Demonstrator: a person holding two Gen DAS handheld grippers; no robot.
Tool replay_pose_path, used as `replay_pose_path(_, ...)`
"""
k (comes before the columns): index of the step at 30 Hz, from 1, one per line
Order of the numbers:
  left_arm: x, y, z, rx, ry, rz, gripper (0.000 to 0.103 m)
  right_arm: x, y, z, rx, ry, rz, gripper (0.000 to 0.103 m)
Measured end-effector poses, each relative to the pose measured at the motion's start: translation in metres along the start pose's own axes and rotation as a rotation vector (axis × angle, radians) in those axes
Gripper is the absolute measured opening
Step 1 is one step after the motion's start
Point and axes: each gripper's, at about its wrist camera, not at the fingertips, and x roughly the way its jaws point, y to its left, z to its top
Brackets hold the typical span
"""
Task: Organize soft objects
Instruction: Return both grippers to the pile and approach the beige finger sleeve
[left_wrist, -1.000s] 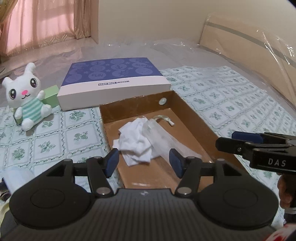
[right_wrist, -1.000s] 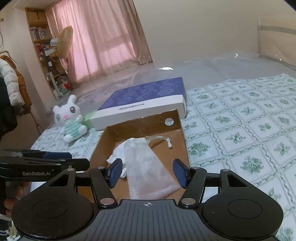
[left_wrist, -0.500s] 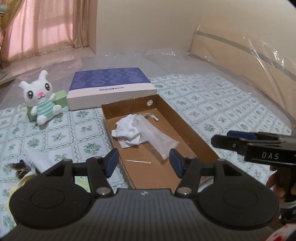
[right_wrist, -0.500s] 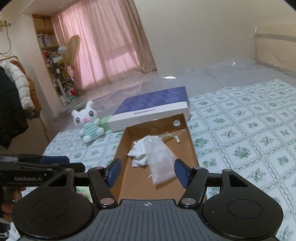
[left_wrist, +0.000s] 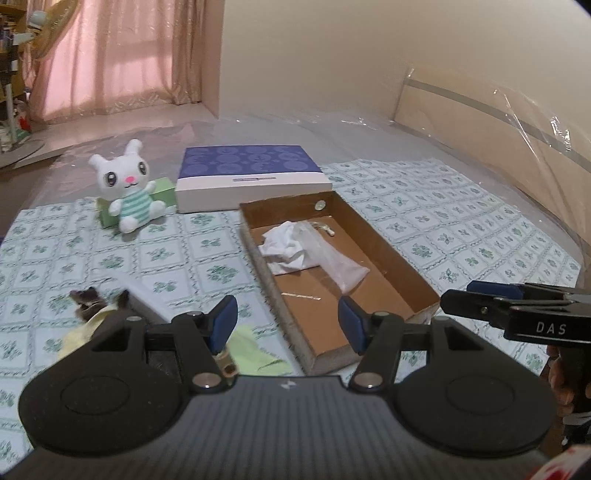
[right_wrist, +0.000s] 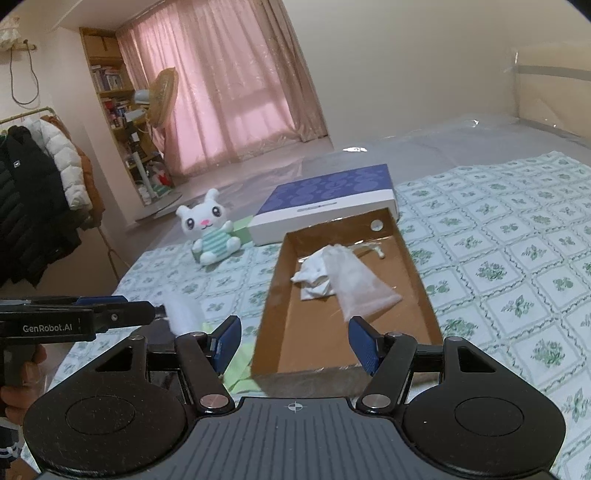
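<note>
Brown cardboard box (left_wrist: 373, 240) holds a crumpled white cloth (left_wrist: 284, 247) and mesh bag (right_wrist: 358, 284); left gripper (left_wrist: 288, 323) and right gripper (right_wrist: 295, 341) both gape empty; plush bunny (left_wrist: 127, 188) at ten o'clock, perhaps socks (left_wrist: 88, 299) at eight.

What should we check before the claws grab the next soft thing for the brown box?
1. Left claw open and empty: ok.
2. Right claw open and empty: ok.
3. Room left in the box: ok, its near half is bare; only a white cloth and a pouch lie at the far end.
4. Bunny free to grab: ok, it sits upright against a green block, outside the box.
5. Yellow cloth free to grab: cannot tell, the left claw hides part of it.
6. Lid out of the way: ok, behind the box.
</note>
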Motion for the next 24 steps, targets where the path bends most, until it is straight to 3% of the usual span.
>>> replay_pose_path(5, -0.023, 0.015, -0.022, -0.054, -0.007, 0.014, 0.058, -0.007, 0.018, -0.013, -0.018, -0.001, 0.012, 0.064)
replay_pose_path(12, -0.049, 0.046, -0.055, -0.142, -0.005, 0.093, 0.058, -0.008, 0.045, -0.034, -0.037, 0.01, 0.035, 0.064)
replay_pose_path(24, -0.07, 0.075, -0.097, -0.179, 0.004, 0.228, 0.06, 0.014, 0.075, -0.065, -0.094, 0.08, 0.061, 0.064)
